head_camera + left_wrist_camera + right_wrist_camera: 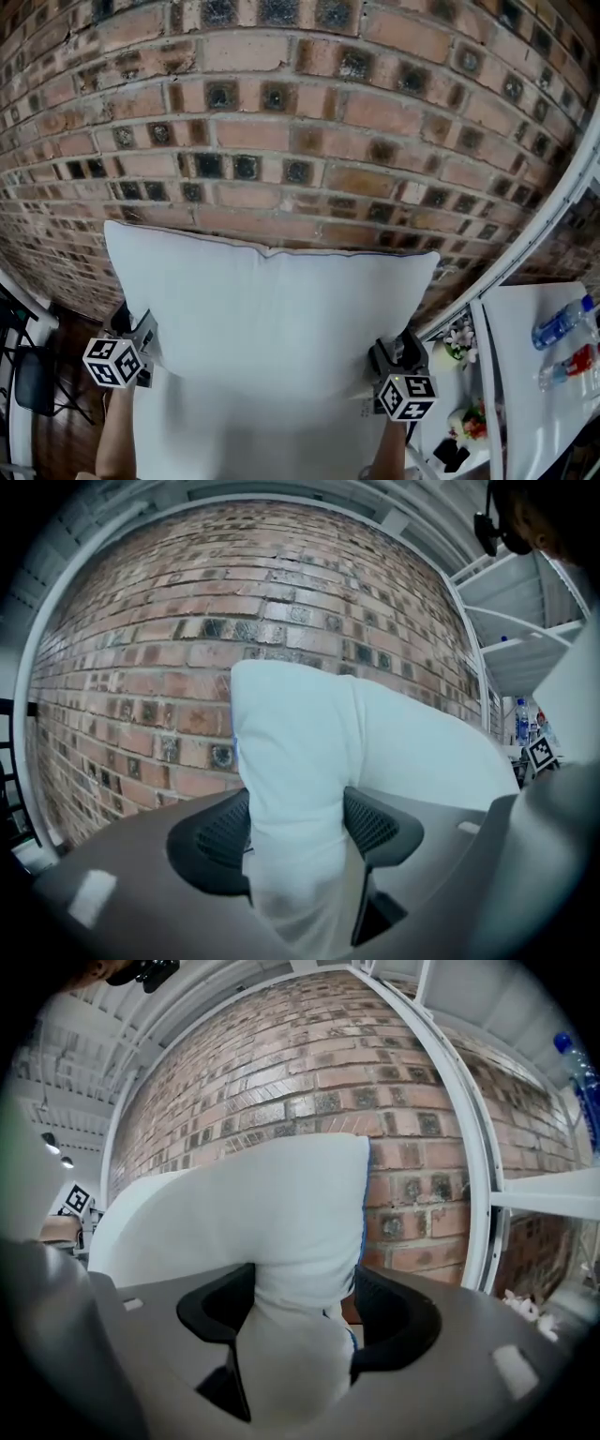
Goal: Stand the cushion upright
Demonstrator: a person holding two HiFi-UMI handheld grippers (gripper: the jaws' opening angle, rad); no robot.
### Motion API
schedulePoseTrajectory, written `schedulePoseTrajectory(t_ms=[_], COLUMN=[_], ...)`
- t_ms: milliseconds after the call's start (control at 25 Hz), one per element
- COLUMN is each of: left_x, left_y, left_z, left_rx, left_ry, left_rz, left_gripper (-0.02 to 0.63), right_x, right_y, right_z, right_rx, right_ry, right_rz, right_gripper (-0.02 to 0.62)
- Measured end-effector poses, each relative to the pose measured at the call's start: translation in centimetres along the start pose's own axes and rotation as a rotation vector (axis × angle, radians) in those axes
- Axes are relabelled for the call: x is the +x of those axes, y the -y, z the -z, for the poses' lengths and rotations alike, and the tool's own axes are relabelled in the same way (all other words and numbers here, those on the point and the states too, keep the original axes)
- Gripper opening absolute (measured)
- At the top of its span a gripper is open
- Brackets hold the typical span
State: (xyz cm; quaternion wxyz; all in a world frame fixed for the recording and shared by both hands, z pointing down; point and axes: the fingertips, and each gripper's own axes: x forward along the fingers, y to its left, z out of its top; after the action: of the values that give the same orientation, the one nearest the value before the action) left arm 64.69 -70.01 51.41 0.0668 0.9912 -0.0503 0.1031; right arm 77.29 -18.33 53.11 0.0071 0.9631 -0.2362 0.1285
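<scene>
Upright cushion (272, 328), edges within left gripper (298, 832), right gripper (302, 1314), fingers (217, 841) parted

**No legible writing in any view**

Square black-and-white markers are carried on the cube (114, 362) of the left gripper (295, 829) and on the cube (406, 396) of the right gripper (300, 1309), but only coded patterns are shown, no letters or numbers. Labels are borne by a blue bottle (561, 323) and a red-labelled bottle (572, 364) at the right edge of the white shelf (511, 375), yet their print is too small to be read.
</scene>
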Motion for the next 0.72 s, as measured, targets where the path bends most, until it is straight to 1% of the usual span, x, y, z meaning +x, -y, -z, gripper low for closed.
schedulePoseTrajectory(t_ms=[200, 400, 480, 560, 720], left_x=[-1.2, -2.4, -2.9, -3.3, -4.7], left_y=[-0.6, -1.0, -0.9, -0.6, -0.1], left_z=[-0.2, -0.4, -0.6, -0.6, -0.9], left_rx=[0.054, 0.052, 0.058, 0.055, 0.046], left_ry=[0.029, 0.041, 0.052, 0.062, 0.082], left_rz=[-0.074, -0.105, -0.12, -0.124, -0.132], left_gripper=[0.291, 0.29, 0.287, 0.263, 0.249], right_x=[-1.0, -1.9, -2.4, -3.0, -4.7], right_y=[0.3, 0.2, 0.2, 0.2, -0.6], right_z=[0.3, 0.3, 0.3, 0.2, -0.3], right_rx=[0.005, 0.023, 0.04, 0.049, 0.038], right_ry=[0.002, 0.013, 0.017, 0.026, 0.036], right_rz=[0.041, 0.086, 0.1, 0.115, 0.124], right_gripper=[0.308, 0.27, 0.265, 0.261, 0.261])
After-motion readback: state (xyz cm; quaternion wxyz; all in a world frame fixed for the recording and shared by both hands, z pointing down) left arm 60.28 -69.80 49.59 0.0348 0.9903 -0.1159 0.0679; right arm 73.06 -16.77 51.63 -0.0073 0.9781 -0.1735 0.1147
